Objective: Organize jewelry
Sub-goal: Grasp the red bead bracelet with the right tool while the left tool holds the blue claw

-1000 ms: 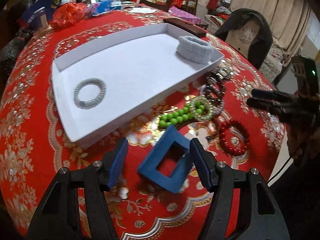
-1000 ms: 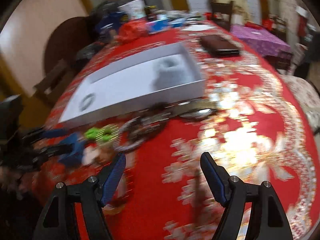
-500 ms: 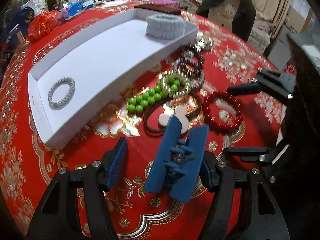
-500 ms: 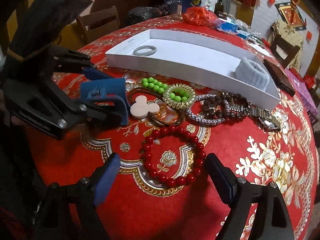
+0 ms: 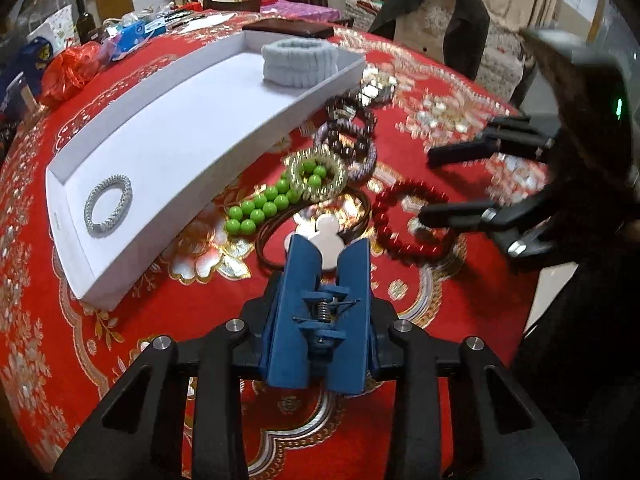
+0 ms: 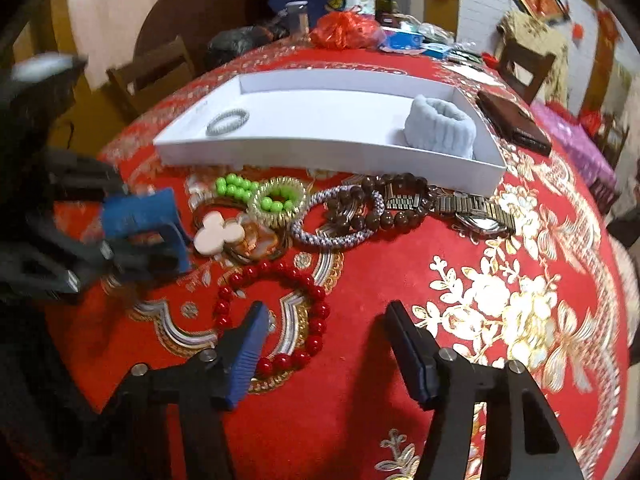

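White tray point(image 5: 168, 148) middle lies bare near the table point(image 5: 440, 92) edge. Left gripper point(image 5: 320, 320), open a second ago, now clamps the blue hair claw point(image 5: 320, 312); right gripper point(image 6: 324, 344) gapes over the red bead bracelet point(image 6: 316, 308).

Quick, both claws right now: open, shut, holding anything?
Left claw: shut on the blue hair clip.
Right claw: open, holding nothing, over the red bead bracelet.
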Motion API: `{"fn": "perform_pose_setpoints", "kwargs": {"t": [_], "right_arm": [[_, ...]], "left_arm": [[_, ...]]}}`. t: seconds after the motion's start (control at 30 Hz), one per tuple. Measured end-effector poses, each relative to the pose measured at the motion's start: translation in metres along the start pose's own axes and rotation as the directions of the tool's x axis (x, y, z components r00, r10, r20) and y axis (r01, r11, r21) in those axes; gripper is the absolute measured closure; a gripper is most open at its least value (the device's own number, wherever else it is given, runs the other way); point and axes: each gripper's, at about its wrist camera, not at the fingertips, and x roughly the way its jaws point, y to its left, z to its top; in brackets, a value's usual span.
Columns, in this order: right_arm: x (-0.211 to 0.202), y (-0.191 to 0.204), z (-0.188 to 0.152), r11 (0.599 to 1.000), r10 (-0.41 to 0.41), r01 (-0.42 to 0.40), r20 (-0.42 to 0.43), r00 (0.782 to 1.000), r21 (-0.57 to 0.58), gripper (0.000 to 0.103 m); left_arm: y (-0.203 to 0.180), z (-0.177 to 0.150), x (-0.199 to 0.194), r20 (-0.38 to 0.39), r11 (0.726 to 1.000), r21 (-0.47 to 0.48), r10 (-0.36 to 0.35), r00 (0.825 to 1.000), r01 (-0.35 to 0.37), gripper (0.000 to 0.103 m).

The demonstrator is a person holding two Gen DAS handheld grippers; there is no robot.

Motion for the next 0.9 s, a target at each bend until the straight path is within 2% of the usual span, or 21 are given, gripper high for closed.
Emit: {"fn": "perform_pose_setpoints", "kwargs": {"t": [0.1,0.17,0.23,0.3,0.4,0.57,0.9], "right_arm": [[0.0,0.0,-0.003,1.0,0.009,-0.009,0.012,1.0,-0.012,0.054],[0.0,0.003,-0.003,0.999,0.025,-0.024,0.019,1.0,-0.028,0.062],[0.0,0.009,-0.003,0.998,0.038,-0.036,0.022,0.999,-0.056,0.076],[0.001,0.01,-0.002,0.998,0.04,-0.039,0.018,0.999,-0.056,0.079],[0.0,0.007,-0.001,0.999,0.039,-0.039,0.006,0.999,-0.034,0.095],[-0.007,0.006,-0.003,0.999,0.042,-0.041,0.013,0.999,-0.011,0.095],[-0.055,0.002,0.015,0.998,0.038,-0.045,0.163,0.986,0.039,0.095]], "left_arm": [[0.013,0.005,-0.014,0.051,0.998,-0.058,0.006,0.999,-0.003,0.072],[0.022,0.007,-0.021,0.076,0.995,-0.1,0.018,0.997,-0.01,0.072],[0.029,0.008,-0.025,0.096,0.99,-0.142,0.04,0.995,-0.026,0.075],[0.038,0.009,-0.03,0.111,0.981,-0.19,0.065,0.992,-0.043,0.075],[0.048,0.01,-0.035,0.135,0.97,-0.24,0.07,0.988,-0.036,0.075],[0.053,0.012,-0.046,0.181,0.965,-0.262,0.084,0.98,-0.034,0.075],[0.053,0.013,-0.048,0.193,0.962,-0.27,0.092,0.977,-0.037,0.075]]}}
